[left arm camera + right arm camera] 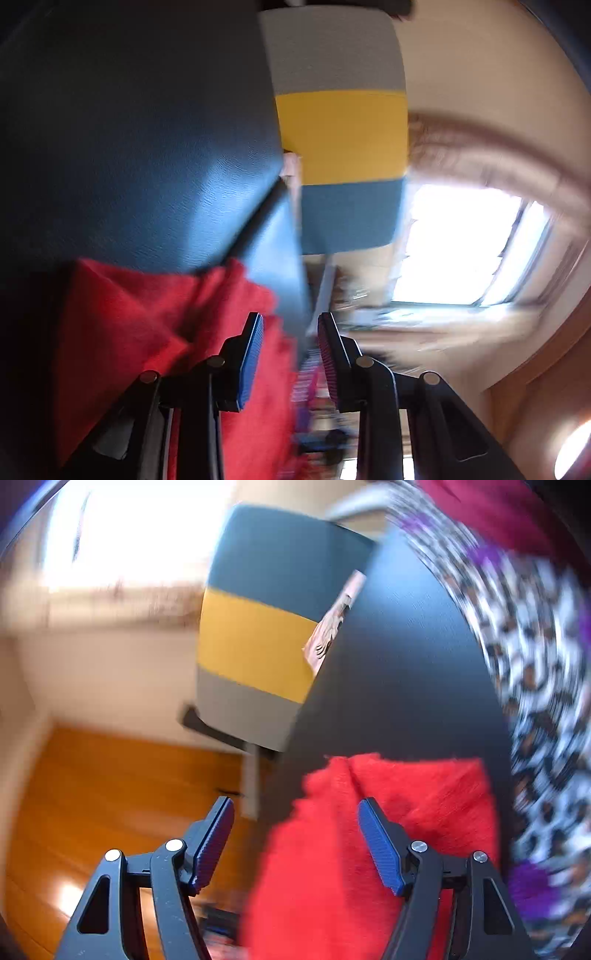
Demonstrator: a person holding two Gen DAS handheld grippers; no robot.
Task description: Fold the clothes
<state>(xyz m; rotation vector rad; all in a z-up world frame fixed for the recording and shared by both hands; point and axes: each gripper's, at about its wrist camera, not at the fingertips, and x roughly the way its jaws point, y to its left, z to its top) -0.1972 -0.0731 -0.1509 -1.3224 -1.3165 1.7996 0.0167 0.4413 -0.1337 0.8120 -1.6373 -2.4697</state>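
Now both tongs are spread apart and grip nothing: the left tongs [290, 325] and the right tongs [295, 808] each hover at the edge of a fuzzy red garment [369, 834], bunched and creased. It lies on a dark table [399, 672], a leopard-print cloth [535, 657] beside it. Beyond stand a chair [255, 635] banded blue, yellow and grey, a wooden floor [92, 782] and a bright window [458, 243].
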